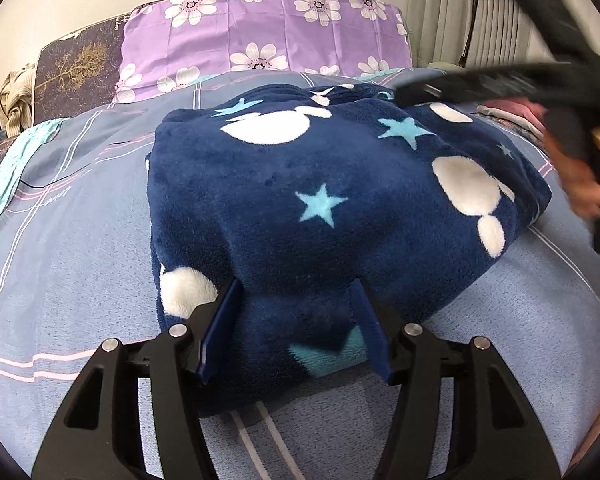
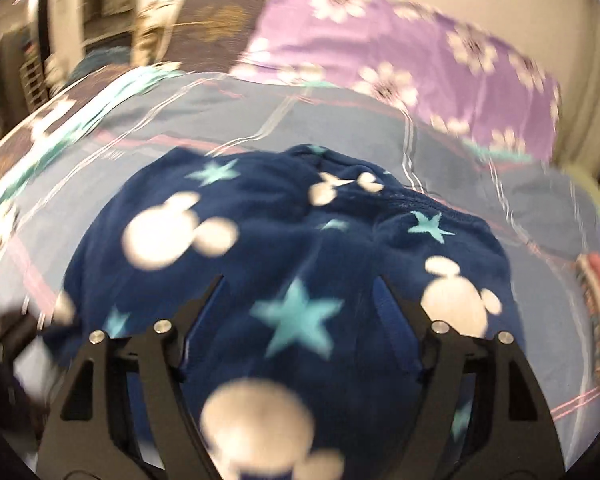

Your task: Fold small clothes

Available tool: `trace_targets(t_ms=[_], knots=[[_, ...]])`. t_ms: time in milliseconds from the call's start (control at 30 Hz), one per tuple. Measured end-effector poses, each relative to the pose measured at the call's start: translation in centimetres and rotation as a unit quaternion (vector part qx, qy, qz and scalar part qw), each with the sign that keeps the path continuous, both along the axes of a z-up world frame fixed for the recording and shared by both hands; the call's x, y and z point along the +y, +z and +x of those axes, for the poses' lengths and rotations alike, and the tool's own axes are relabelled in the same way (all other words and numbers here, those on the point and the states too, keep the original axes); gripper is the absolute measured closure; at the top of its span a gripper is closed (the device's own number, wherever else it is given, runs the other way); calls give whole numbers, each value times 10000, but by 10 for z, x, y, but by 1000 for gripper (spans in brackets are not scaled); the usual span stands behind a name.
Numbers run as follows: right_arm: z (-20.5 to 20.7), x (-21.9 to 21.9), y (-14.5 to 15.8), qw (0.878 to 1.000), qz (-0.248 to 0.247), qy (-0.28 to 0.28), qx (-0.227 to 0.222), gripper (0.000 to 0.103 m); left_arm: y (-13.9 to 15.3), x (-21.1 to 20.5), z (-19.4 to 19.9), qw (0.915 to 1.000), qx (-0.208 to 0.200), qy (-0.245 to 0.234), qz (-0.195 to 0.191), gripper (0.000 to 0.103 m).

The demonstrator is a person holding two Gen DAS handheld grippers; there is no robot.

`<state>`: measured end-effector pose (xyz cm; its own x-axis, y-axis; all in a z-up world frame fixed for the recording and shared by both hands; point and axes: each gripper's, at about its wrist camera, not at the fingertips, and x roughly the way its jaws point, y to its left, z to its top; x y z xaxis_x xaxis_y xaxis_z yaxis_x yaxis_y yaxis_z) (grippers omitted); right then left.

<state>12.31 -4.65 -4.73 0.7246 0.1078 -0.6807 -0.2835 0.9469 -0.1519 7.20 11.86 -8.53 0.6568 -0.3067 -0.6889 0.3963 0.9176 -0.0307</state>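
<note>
The fleece [image 1: 300,184] is lying folded and bulging on the bed [image 1: 60,220], looking thick, soft and springy. Both the left tongs [image 1: 294,332] and the right tongs [image 2: 300,320] are standing released, fleece between their pads; pinching a doubled edge deeply seems wisest.

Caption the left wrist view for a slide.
Open left hand-held gripper straddles the near edge of a folded navy fleece garment on the bed.
</note>
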Motion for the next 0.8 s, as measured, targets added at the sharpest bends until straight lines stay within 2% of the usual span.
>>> trace_targets(t_ms=[167, 233, 300, 367, 467, 533, 633, 700, 800], knots=[[-52, 15, -2, 9990, -203, 303, -262, 26, 3, 0, -4, 9999, -103, 75, 32, 42], [-67, 23, -4, 9978, -320, 487, -326, 26, 8, 5, -10, 9996, -185, 173, -95, 42], [-81, 35, -10, 9959, -414, 741, -303, 26, 18, 26, -16, 9971, -204, 231, -691, 42], [-91, 53, -21, 9920, -522, 1141, -149, 25, 25, 56, -17, 9899, -171, 543, -1301, 42], [-107, 84, -41, 9813, -753, 1770, -69, 25, 32, 94, -10, 9781, -174, 1054, -1785, 42], [-115, 106, -50, 9737, -1059, 2006, -235, 25, 32, 103, 0, 9767, -72, 1138, -1816, 42], [-122, 134, -62, 9609, -1489, 2282, -499, 25, 28, 98, 22, 9790, 215, 779, -1871, 39], [-121, 143, -67, 9581, -1646, 2275, -573, 25, 20, 91, 44, 9794, 502, 575, -1871, 37], [-119, 153, -73, 9554, -1840, 2216, -652, 25, 7, 84, 80, 9801, 848, 598, -1693, 36]])
